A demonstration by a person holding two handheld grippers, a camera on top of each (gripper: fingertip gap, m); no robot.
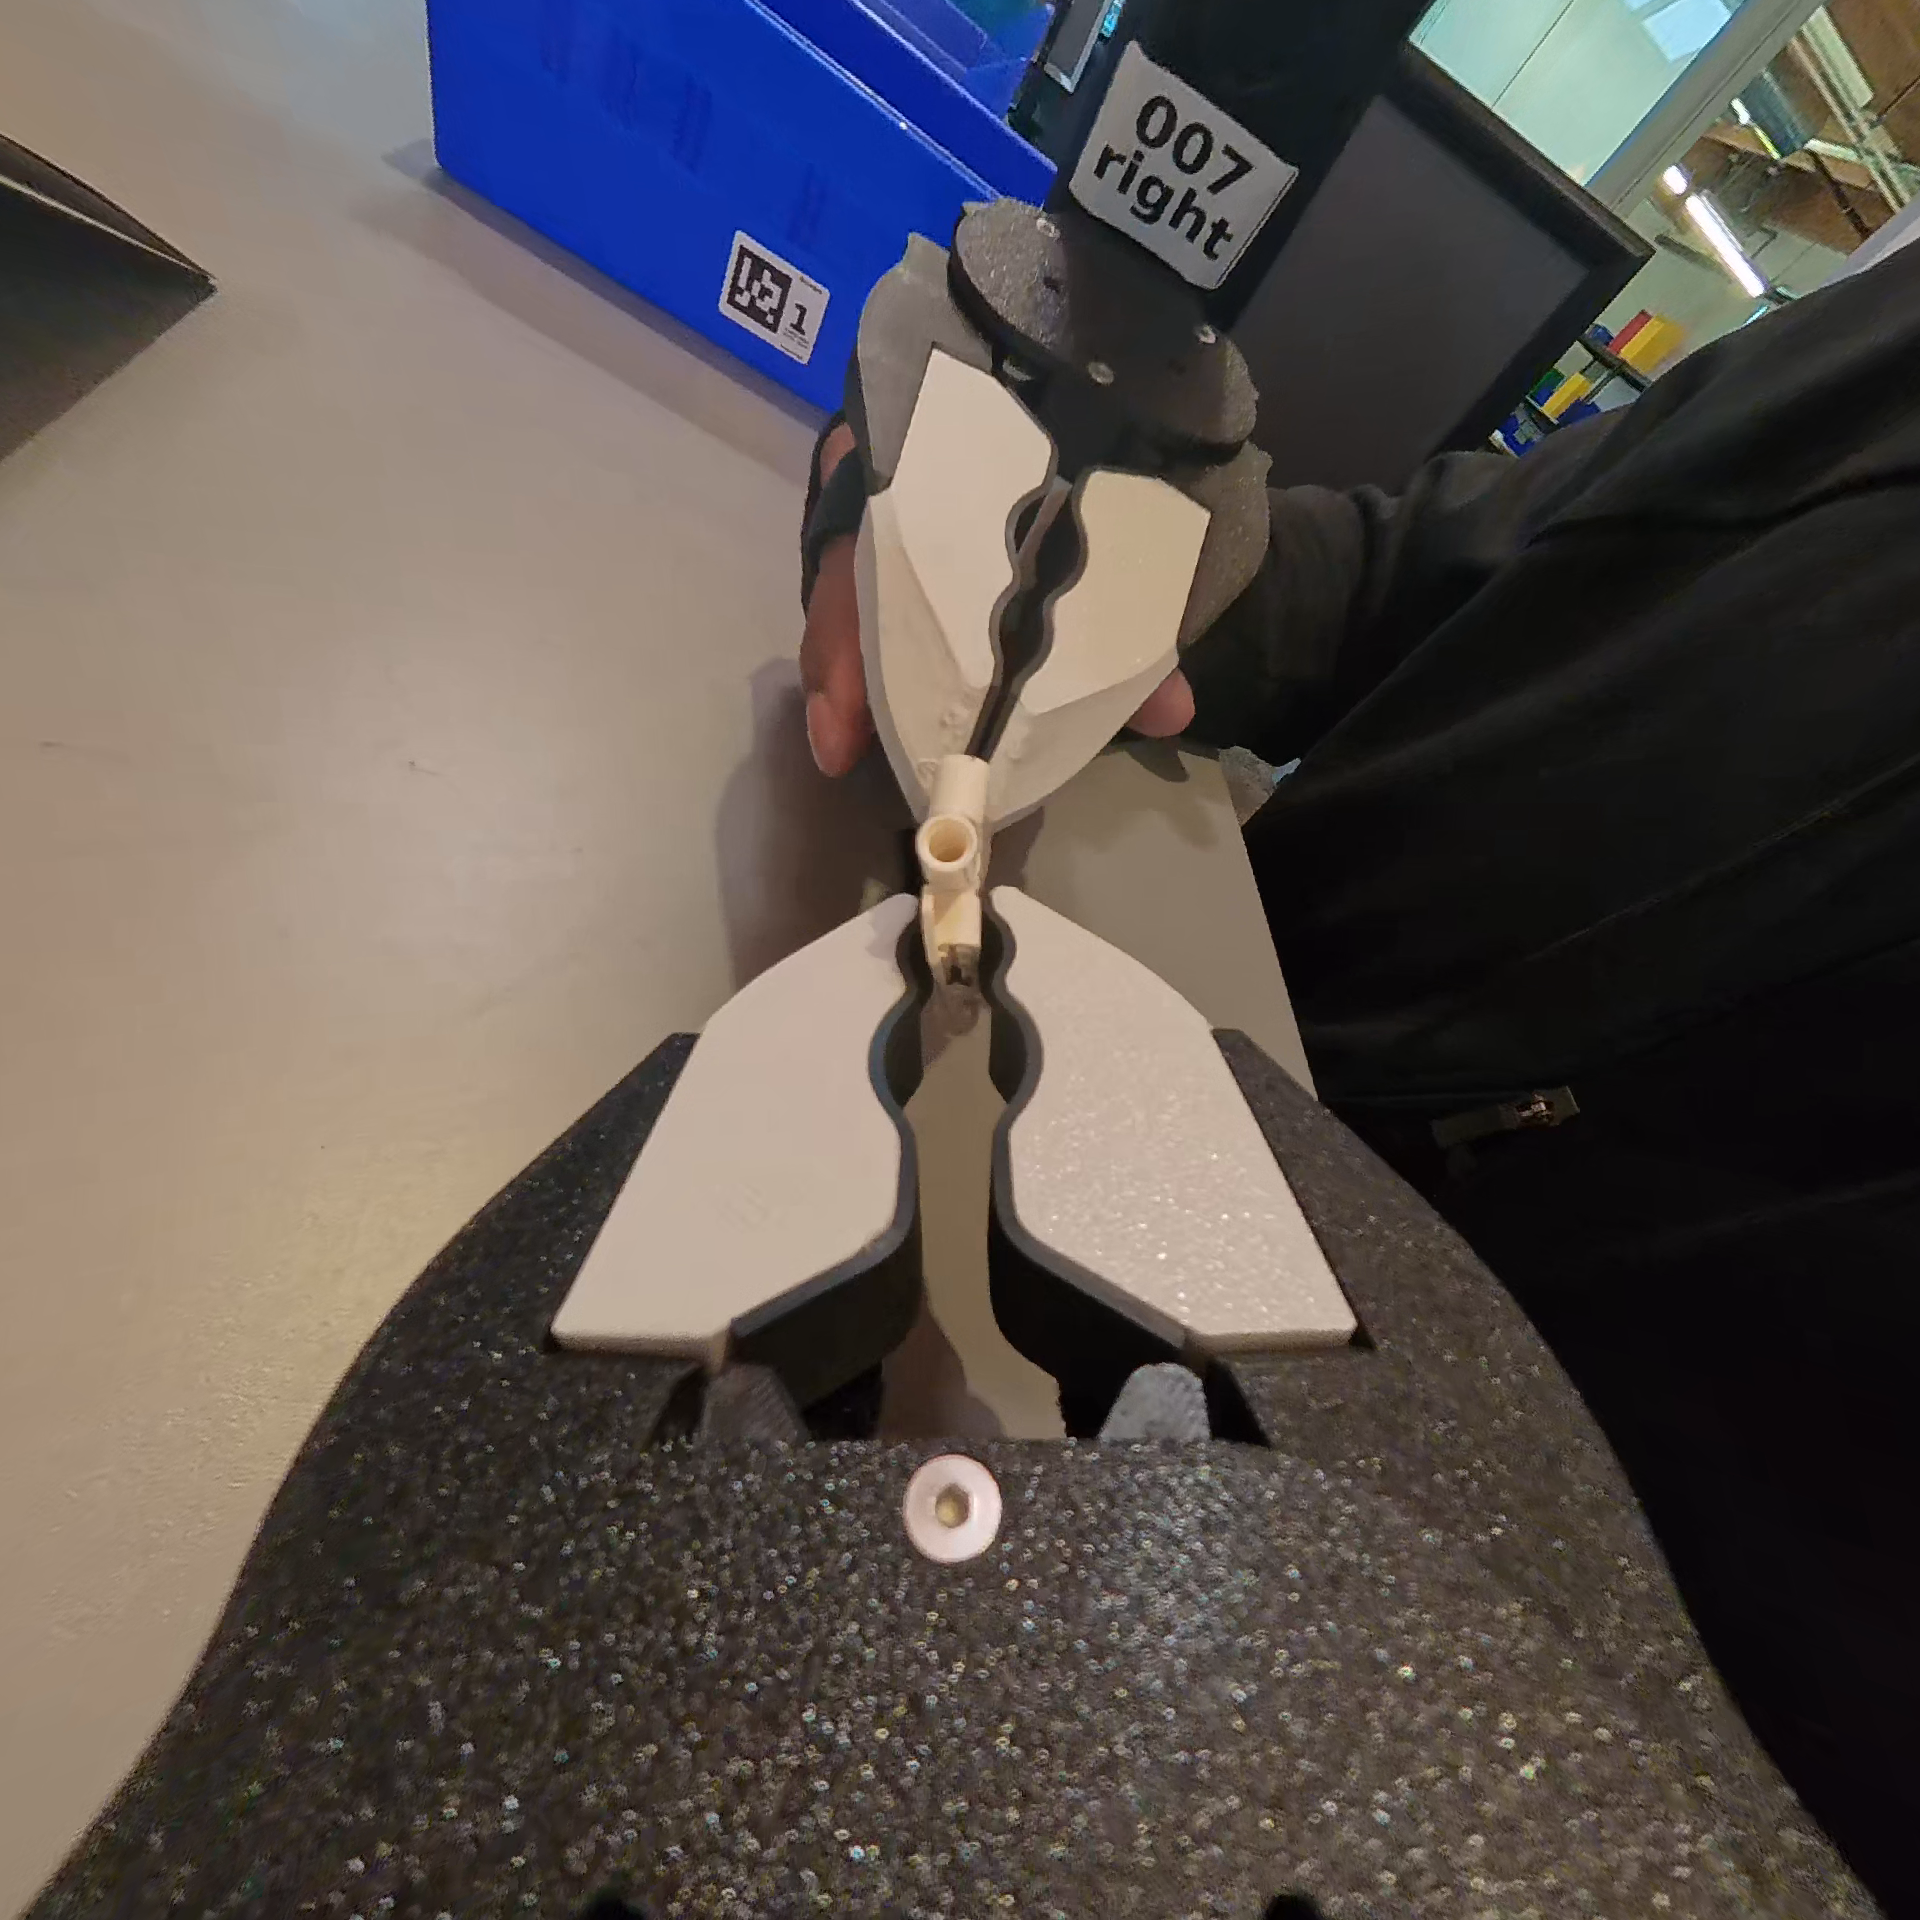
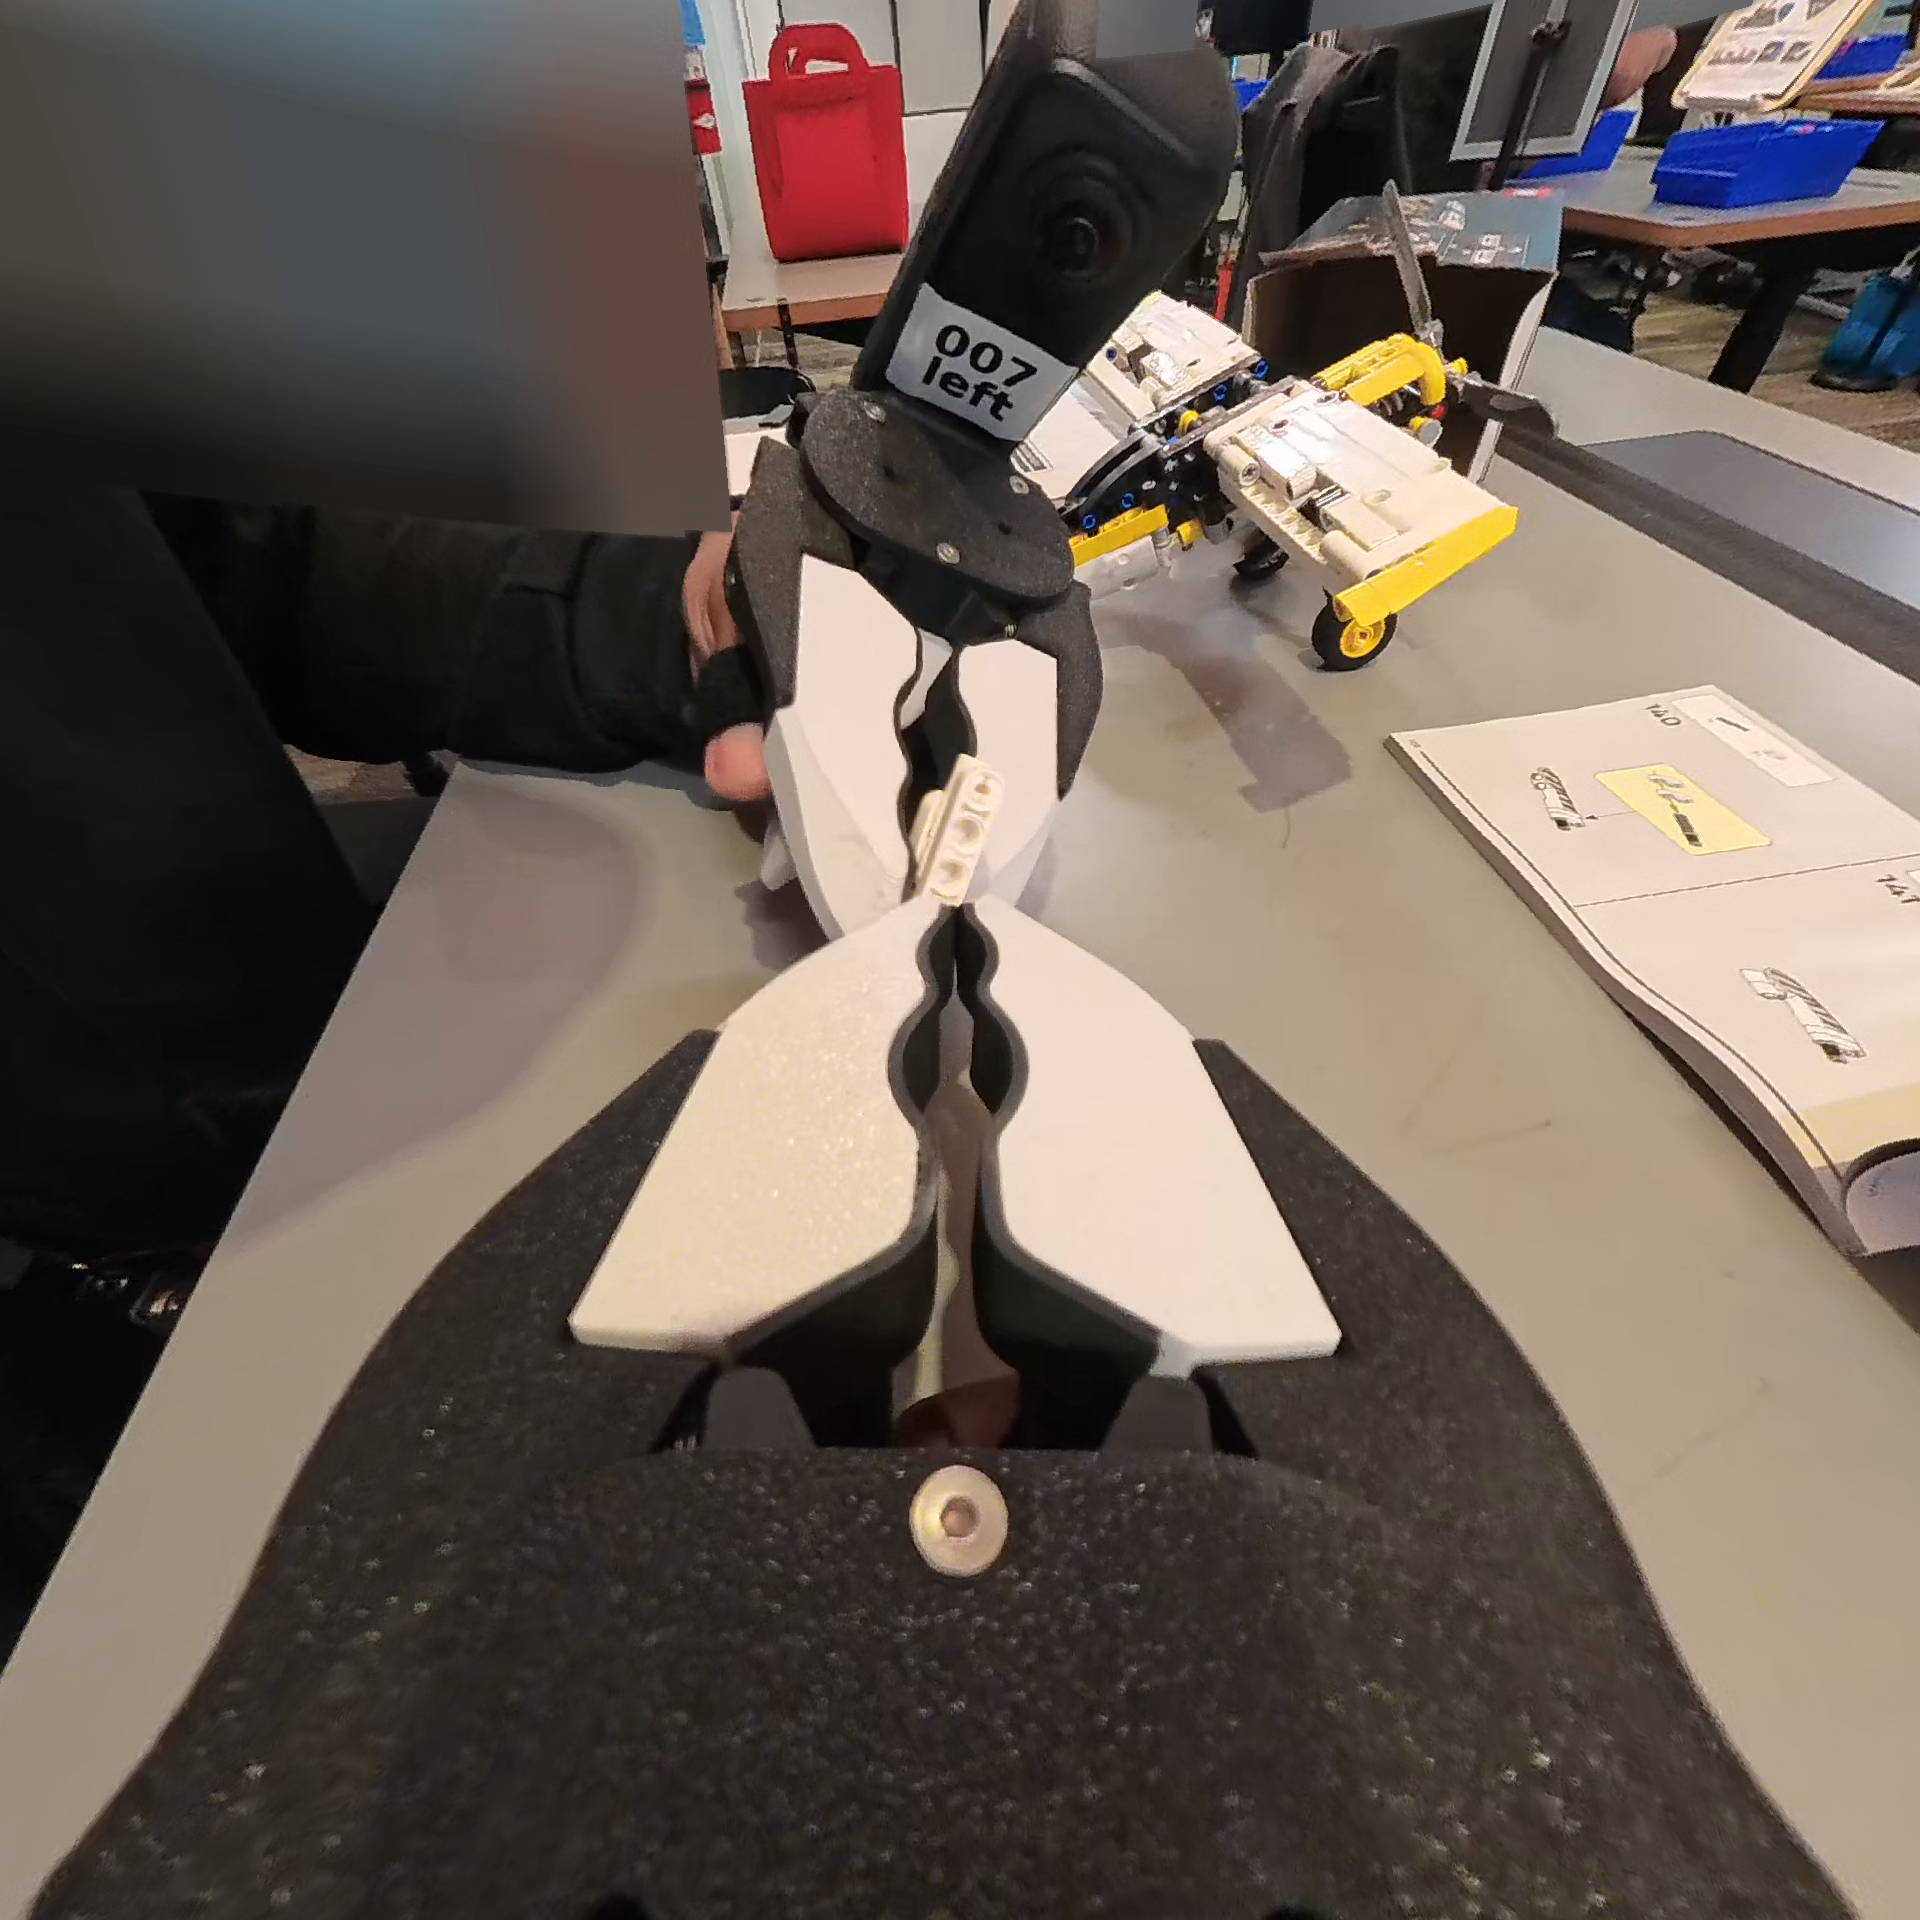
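On the grey bench [image 2: 1351, 1039], at 1 o'clock in the right wrist view, a yellow-and-white brick aircraft [image 2: 1299, 488] is sitting; at 3 o'clock an open booklet [image 2: 1683, 883] is lying. Left claw [image 1: 951, 935] is gripping a cream brick assembly [image 1: 948, 862]. Right claw [image 2: 956, 920] is pinching its far end.

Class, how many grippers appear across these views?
2: the left gripper, clamping a white beam, low in the left wrist view; the right gripper opposite it, tip to tip.
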